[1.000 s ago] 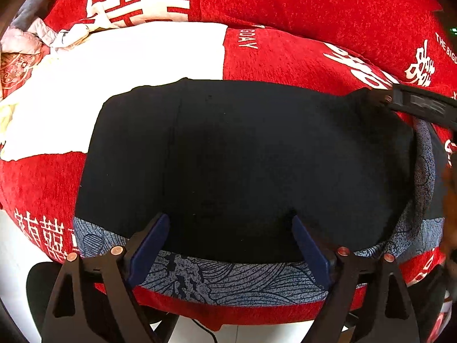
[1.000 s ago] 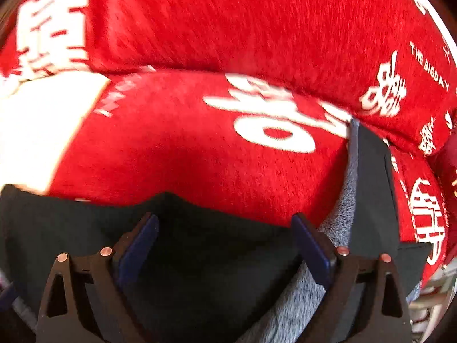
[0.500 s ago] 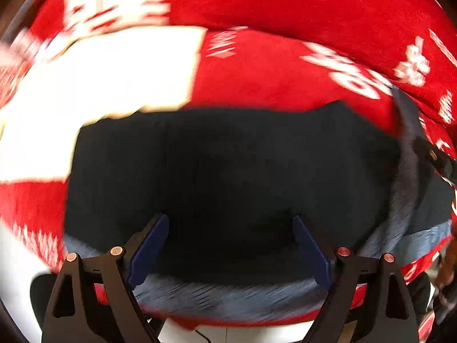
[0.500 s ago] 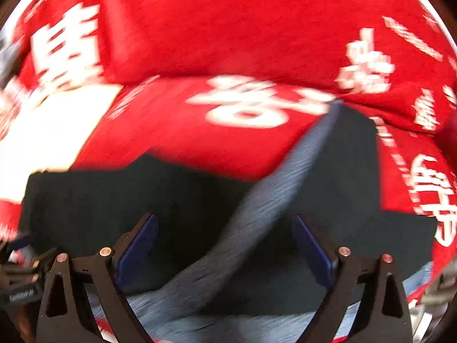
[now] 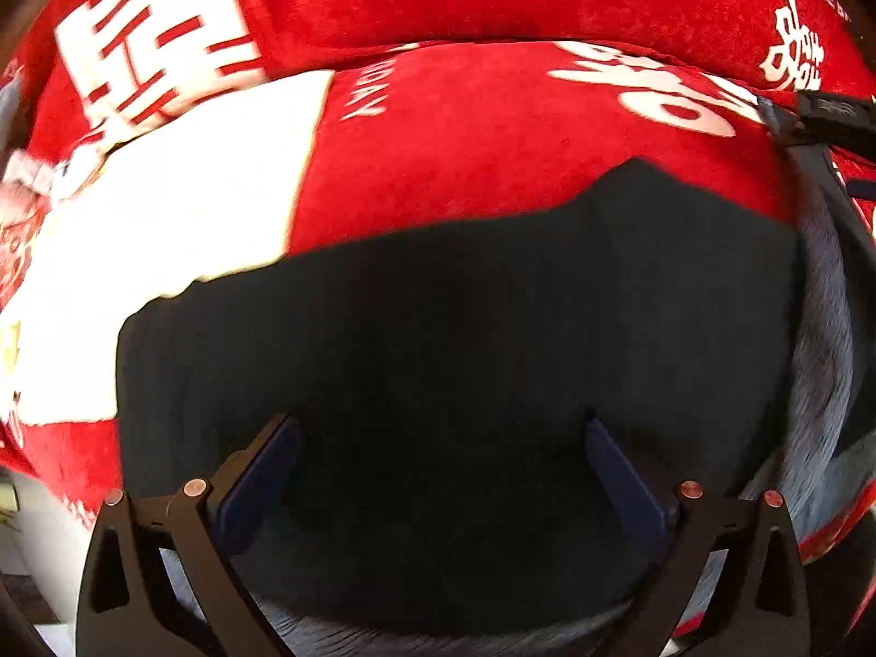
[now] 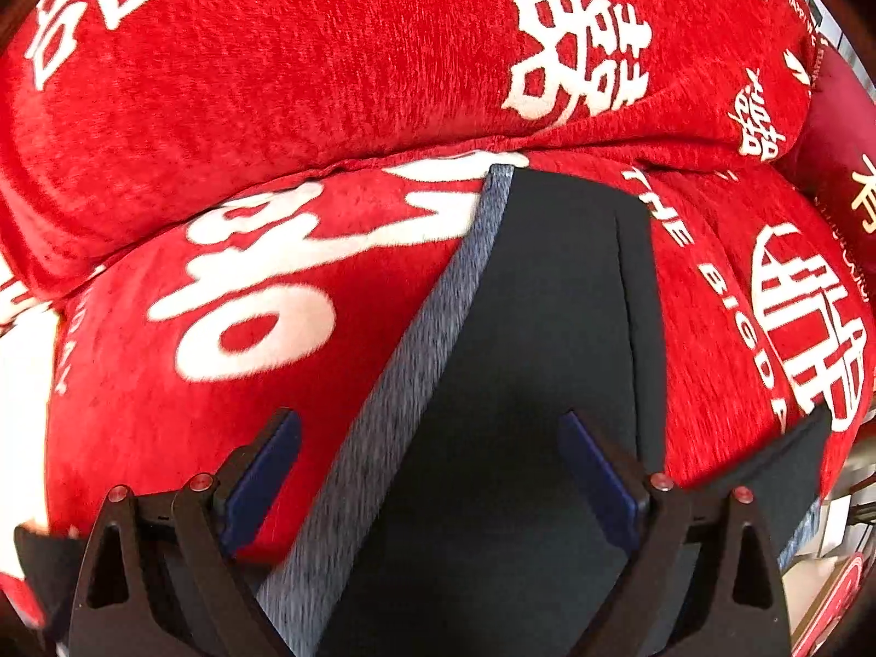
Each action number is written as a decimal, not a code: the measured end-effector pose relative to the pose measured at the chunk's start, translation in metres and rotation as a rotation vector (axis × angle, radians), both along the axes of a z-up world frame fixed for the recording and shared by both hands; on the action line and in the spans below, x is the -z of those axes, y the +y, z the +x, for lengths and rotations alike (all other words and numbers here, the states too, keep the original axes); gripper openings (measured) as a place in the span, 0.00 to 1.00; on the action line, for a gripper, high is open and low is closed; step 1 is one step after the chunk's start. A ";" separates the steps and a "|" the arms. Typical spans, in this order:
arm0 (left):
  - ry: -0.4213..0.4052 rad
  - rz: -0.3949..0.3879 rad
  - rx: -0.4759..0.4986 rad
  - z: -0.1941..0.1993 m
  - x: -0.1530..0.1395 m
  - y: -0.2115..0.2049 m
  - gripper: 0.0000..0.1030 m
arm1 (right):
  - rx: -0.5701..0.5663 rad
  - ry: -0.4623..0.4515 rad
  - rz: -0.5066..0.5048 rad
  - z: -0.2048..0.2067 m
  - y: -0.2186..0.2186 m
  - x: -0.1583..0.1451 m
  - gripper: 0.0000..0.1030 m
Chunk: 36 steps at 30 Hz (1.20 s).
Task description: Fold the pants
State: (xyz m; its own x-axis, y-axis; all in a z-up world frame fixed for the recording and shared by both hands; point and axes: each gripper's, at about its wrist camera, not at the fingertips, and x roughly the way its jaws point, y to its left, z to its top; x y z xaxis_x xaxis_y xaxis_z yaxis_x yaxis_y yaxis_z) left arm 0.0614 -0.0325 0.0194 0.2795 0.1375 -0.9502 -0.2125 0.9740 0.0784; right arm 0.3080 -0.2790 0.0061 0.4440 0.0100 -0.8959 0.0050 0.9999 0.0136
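Observation:
Black pants (image 5: 465, 356) lie flat on a red sofa seat, with a grey inner band (image 5: 821, 328) folded up along their right side. My left gripper (image 5: 443, 432) hovers over the near part of the pants. Its jaws are opening wide and nothing is pinched between them. At the far right of the left wrist view, part of the right gripper (image 5: 832, 115) shows by the band's far end. In the right wrist view my right gripper (image 6: 430, 427) is open above the black pants (image 6: 547, 328), with the grey band (image 6: 416, 361) running between its fingers.
The red seat cushion (image 5: 493, 137) carries white characters and a large white patch (image 5: 191, 191). A red back cushion (image 6: 328, 55) rises behind it. Crumpled light cloth (image 5: 27, 186) lies at the far left, and pale floor (image 5: 33, 520) shows below the seat's front edge.
The right gripper has swept right across the pants, so the grey band now lies between its fingers. The left gripper has shifted, leaving more red cushion beyond the pants, and its jaws stand a little wider.

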 end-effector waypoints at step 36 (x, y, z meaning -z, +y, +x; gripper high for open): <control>-0.015 -0.089 0.032 -0.033 -0.011 -0.021 1.00 | 0.457 -0.192 0.270 -0.227 -0.301 0.032 0.37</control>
